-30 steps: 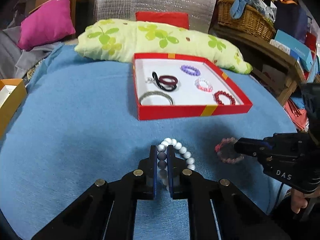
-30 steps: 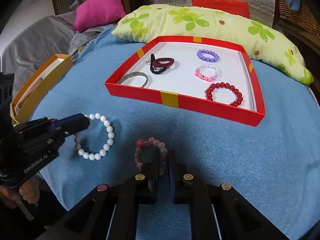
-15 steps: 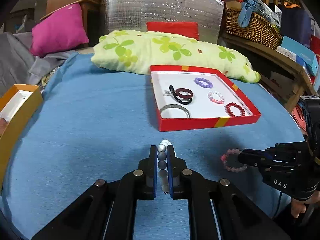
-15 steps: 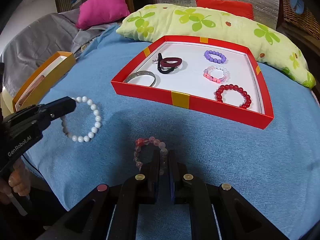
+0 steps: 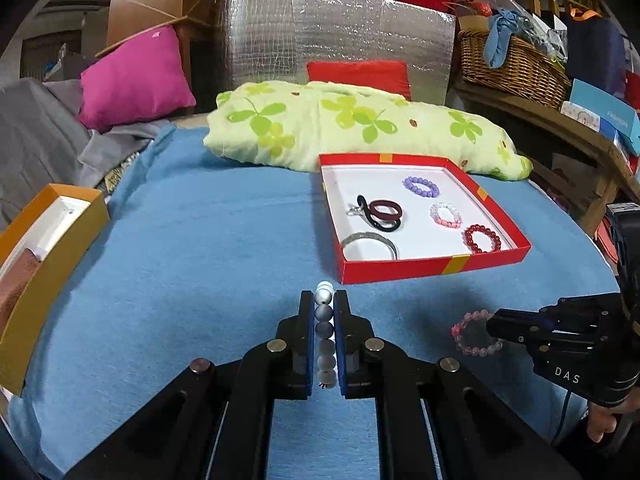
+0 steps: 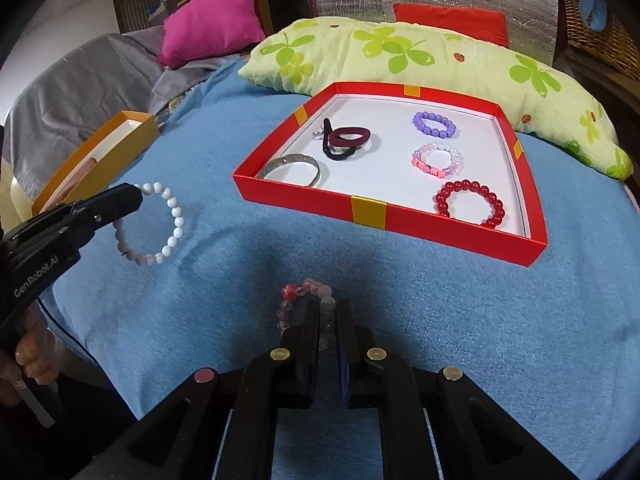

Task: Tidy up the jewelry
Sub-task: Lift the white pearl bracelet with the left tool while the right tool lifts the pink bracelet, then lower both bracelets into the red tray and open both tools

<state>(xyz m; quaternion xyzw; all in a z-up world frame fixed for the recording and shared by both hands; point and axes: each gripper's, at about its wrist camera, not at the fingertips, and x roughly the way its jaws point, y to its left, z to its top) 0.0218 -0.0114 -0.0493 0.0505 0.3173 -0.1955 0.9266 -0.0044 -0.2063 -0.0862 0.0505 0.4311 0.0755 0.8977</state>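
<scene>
1. Our left gripper is clamped on the white bead bracelet, lifted short of the red tray.
2. Our right gripper pinches the pink bracelet, nearer us than the tray.
3. We judge beads could slip, or snag the tray's near wall.

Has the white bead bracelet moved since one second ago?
Yes. The white bead bracelet, held in the left gripper, has lifted off the blue cloth and shifted left, nearer the orange box.
</scene>
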